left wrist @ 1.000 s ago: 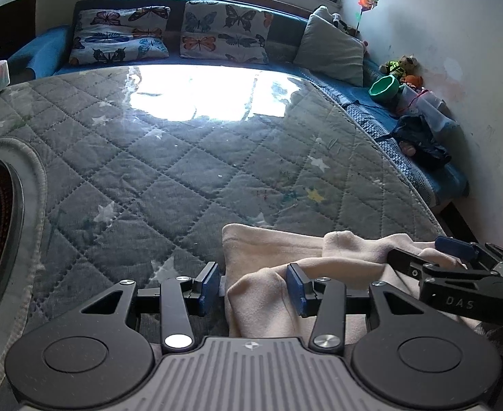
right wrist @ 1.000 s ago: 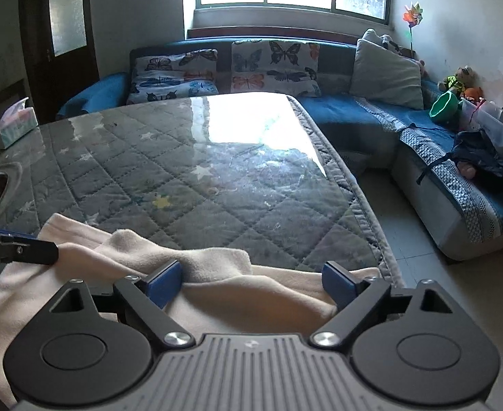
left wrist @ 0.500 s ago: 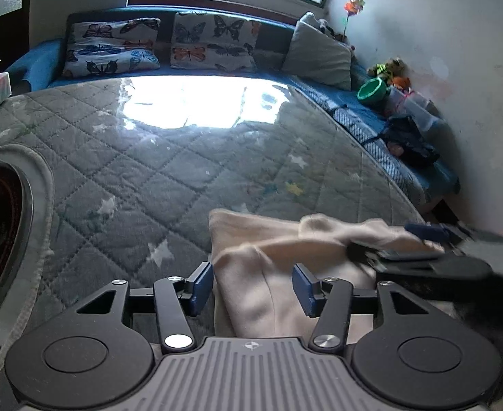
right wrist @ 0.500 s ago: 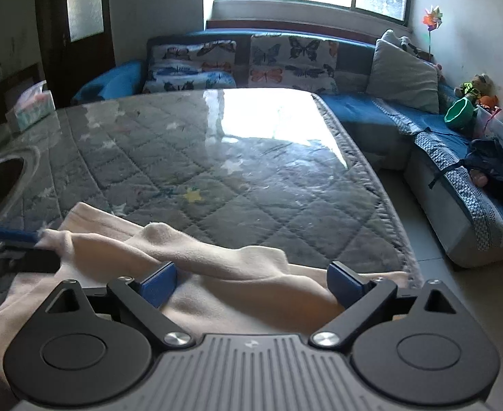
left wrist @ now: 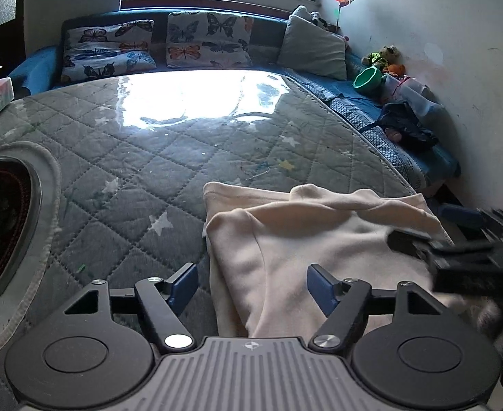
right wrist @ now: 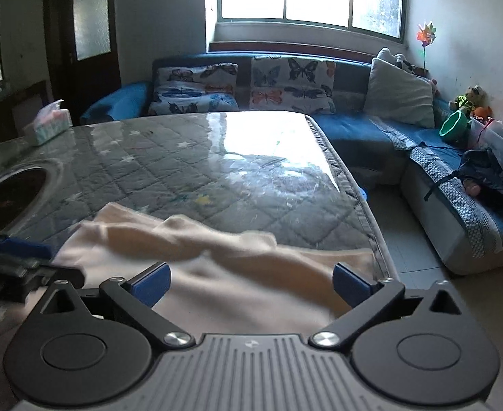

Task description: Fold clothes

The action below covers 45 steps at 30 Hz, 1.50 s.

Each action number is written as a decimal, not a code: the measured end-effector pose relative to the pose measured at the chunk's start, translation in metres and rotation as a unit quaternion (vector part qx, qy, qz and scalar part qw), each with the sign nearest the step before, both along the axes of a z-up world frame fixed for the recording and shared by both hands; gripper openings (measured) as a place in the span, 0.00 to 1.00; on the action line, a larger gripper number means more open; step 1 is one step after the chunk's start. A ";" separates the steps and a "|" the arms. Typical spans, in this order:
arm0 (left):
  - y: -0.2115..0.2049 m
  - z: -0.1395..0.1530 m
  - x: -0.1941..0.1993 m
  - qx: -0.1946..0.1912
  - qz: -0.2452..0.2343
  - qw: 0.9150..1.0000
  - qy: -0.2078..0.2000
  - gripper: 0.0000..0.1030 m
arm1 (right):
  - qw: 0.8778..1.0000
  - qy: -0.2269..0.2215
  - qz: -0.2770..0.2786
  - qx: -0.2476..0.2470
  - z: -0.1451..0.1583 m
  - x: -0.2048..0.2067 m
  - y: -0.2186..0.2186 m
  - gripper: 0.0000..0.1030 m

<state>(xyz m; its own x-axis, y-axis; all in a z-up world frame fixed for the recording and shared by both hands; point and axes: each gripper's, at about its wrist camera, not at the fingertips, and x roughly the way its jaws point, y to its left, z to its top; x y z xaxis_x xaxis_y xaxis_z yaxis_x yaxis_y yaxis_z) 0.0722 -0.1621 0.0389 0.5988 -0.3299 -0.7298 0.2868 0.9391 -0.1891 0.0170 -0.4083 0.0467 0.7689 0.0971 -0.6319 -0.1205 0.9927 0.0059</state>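
One cream garment lies on quilted grey table cover beside blue sofa

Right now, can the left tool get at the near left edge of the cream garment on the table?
Probably yes. The left tool is open, with the cream garment edge lying between its fingers and nothing on top of it. The right tool, also open, is off to the side, not blocking.
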 end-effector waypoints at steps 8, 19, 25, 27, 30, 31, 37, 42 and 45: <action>-0.001 -0.002 -0.016 0.006 -0.002 1.000 -0.008 0.76 | 1.000 -0.020 -0.007 0.000 -0.004 -0.053 -0.001 1.00; -0.003 -0.010 -0.023 0.024 0.000 1.000 -0.008 0.80 | 0.999 -0.019 -0.027 -0.002 -0.020 -0.069 -0.002 1.00; -0.003 -0.013 -0.026 0.027 0.000 1.000 -0.010 0.82 | 0.999 -0.023 -0.041 0.002 -0.019 -0.071 -0.002 1.00; -0.003 -0.013 -0.027 0.029 0.000 1.000 -0.011 0.82 | 0.999 -0.016 -0.044 0.003 -0.024 -0.071 -0.004 1.00; -0.002 -0.012 -0.028 0.028 0.000 1.000 -0.012 0.83 | 0.999 -0.020 -0.044 0.004 -0.022 -0.076 -0.005 1.00; -0.002 -0.012 -0.028 0.028 0.002 1.000 -0.012 0.84 | 0.999 -0.024 -0.044 0.006 -0.020 -0.079 -0.005 1.00; -0.003 -0.013 -0.033 0.028 0.004 1.000 -0.013 0.87 | 0.999 -0.025 -0.040 0.008 -0.021 -0.084 -0.003 1.00; -0.001 -0.010 -0.041 0.027 0.002 1.000 -0.015 0.91 | 0.999 -0.026 -0.042 0.004 -0.023 -0.089 0.000 1.00; -0.002 -0.009 -0.045 0.025 0.000 1.000 -0.016 0.96 | 0.999 -0.031 -0.038 0.007 -0.020 -0.093 0.000 1.00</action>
